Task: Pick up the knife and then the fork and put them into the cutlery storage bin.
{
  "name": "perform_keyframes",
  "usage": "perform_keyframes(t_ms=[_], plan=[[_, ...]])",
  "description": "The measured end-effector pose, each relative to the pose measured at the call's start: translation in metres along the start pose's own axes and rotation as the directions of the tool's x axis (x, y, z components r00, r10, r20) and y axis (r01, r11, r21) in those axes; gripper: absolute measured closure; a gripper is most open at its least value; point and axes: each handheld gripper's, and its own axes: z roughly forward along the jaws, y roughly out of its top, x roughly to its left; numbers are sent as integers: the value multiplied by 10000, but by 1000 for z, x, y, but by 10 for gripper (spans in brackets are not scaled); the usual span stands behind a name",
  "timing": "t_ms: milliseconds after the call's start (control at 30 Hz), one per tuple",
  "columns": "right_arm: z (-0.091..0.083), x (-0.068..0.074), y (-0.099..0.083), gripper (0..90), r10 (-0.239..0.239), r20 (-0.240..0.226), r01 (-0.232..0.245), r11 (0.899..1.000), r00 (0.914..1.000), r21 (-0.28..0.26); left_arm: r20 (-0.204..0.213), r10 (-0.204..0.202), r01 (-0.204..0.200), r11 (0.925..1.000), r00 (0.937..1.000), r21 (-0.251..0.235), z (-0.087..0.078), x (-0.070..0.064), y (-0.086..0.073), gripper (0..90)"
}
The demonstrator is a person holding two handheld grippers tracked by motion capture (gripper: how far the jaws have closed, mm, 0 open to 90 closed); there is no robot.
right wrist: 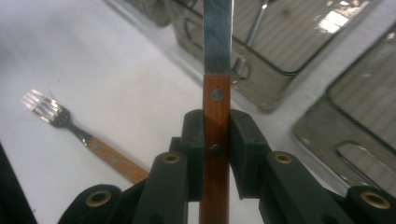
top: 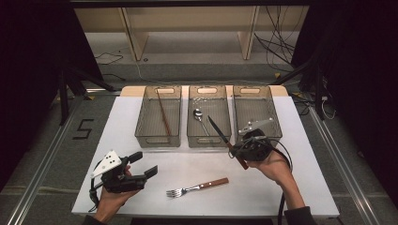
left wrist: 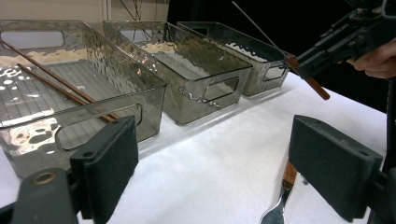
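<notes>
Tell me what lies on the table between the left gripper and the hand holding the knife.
In the high view, the fork lies on the white table between the left gripper and the right gripper, which holds the knife.

Black grippers: the left gripper [top: 143,165] carries a grey three-cornered plate, the right gripper [top: 236,152] trails black cable; dark sleeves.

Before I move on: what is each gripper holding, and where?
Right gripper clamps the wooden-handled steel knife by its handle; left gripper is open, holding nothing.
</notes>
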Motion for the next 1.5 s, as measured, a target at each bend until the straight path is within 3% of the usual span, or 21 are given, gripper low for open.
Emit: perform_keyframes(t_ms=[200,467,767,1033,1500], plan=[[-7,-19,-1,772,645,335,-629,9970,9974,-457,-21,1,-1,10000,10000,7,0,0,0,154],[-12,-43,2,773,1436,717,-1364,9860,9870,-963,-35,-7,7,10000,10000,7,0,0,0,154],[-20,-65,12,773,1928,1230,-1776,9763,9735,-1240,-25,-12,12,10000,10000,7,0,1,0,154],[-23,-80,19,773,2438,1410,-2240,9641,9595,-1427,-24,-23,23,10000,10000,8,0,1,0,154],[-18,-91,35,772,3000,1515,-2737,9463,9419,-1721,-18,-42,42,10000,10000,-10,0,1,0,153]])
